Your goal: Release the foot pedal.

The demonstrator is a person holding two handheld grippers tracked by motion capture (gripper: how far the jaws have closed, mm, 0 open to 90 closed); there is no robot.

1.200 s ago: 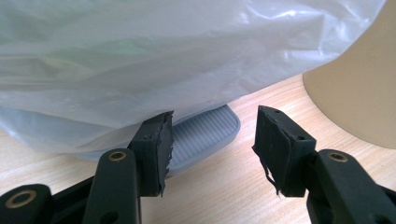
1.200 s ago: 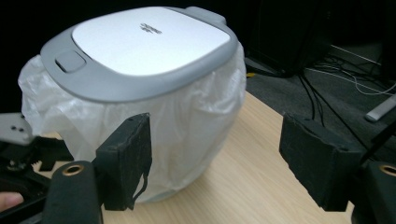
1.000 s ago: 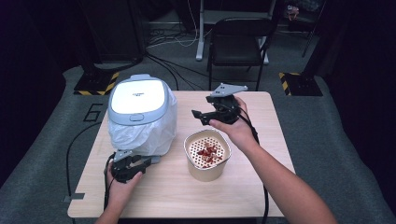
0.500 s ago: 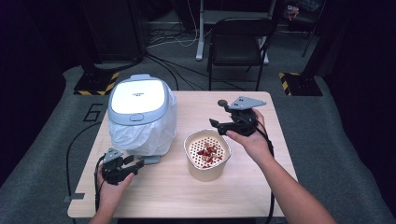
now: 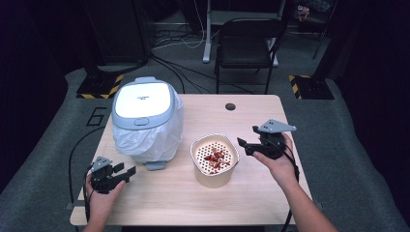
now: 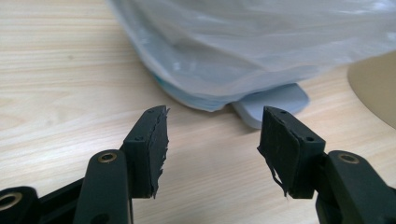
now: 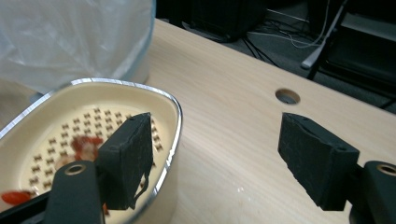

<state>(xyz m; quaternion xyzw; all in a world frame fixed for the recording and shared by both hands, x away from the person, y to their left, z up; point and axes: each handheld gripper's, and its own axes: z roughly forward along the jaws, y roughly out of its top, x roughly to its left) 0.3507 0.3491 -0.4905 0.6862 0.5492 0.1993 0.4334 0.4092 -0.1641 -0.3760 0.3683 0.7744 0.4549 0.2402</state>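
1. On the wooden surface (image 5: 251,193) stand a lidded bin lined with a plastic bag (image 5: 147,123) at the left and a cream strainer pot (image 5: 214,159) just beside it toward the middle; red scraps (image 5: 215,157) lie on the pot's perforated insert.
2. The right tool (image 5: 244,144) hangs just beside the pot's right rim, its jaws pointing at it; in the right gripper view the jaws stand moderately apart with nothing between them, one jaw in front of the pot's metal-edged rim (image 7: 180,121) and the other over bare wood.
3. The left tool (image 5: 126,171) sits low at the front left, near the bin's foot pedal (image 5: 155,165); its jaws have just been opening and now stand wide and empty; the left gripper view looks along them at the bag's lower edge (image 6: 205,100) and the pedal (image 6: 275,103) beyond.
4. Judged from this, the step in hand is the approach: the right tool is lining up to grip the pot, seemingly to tip the scraps into the bin, whose lid (image 5: 143,99) lies shut.
5. The next move calls for bringing one right jaw inside the rim and the other outside, then closing firmly; the lid must be opened first, perhaps by the left tool pressing the pedal.
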